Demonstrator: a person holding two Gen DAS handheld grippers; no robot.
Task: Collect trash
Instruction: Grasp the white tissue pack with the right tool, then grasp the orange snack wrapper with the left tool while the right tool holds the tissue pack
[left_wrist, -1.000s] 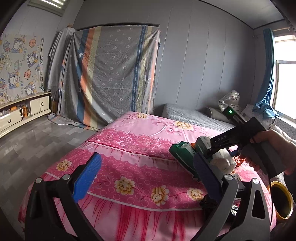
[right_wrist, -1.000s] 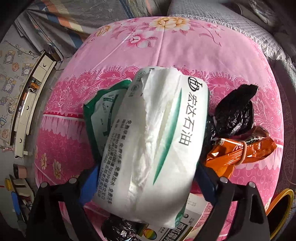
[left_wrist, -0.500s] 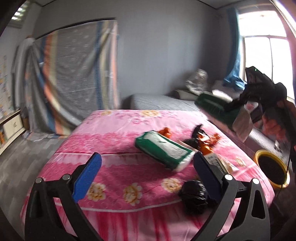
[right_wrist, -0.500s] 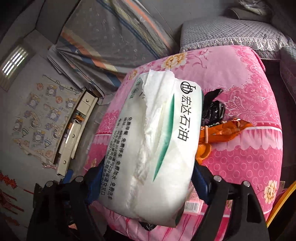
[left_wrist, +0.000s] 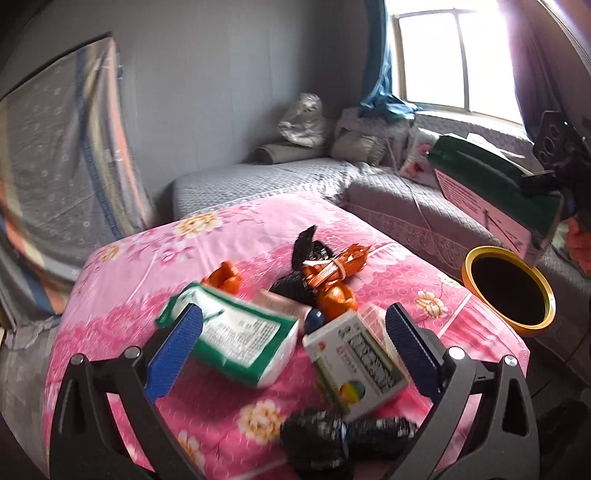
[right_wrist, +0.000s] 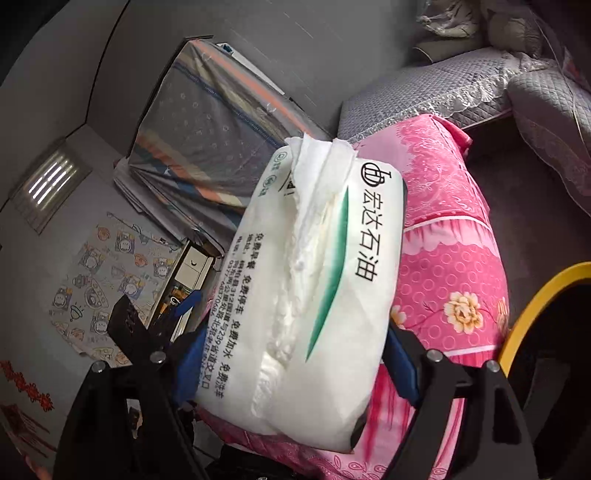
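Right gripper (right_wrist: 291, 365) is clamped across the middle of a soft white-and-green plastic tissue pack (right_wrist: 314, 295), carried high near the yellow-rimmed black bin (left_wrist: 508, 290); light and squashy, best held mid-body. Left gripper (left_wrist: 291, 343) hangs with jaws apart, empty, over the pink bedspread (left_wrist: 155, 258)

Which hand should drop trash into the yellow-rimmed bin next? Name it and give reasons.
Right. Its tongs are already clamped on the white-and-green tissue pack, held up beside the yellow-rimmed bin. The left tongs are open and empty, over the pink floral bedspread.
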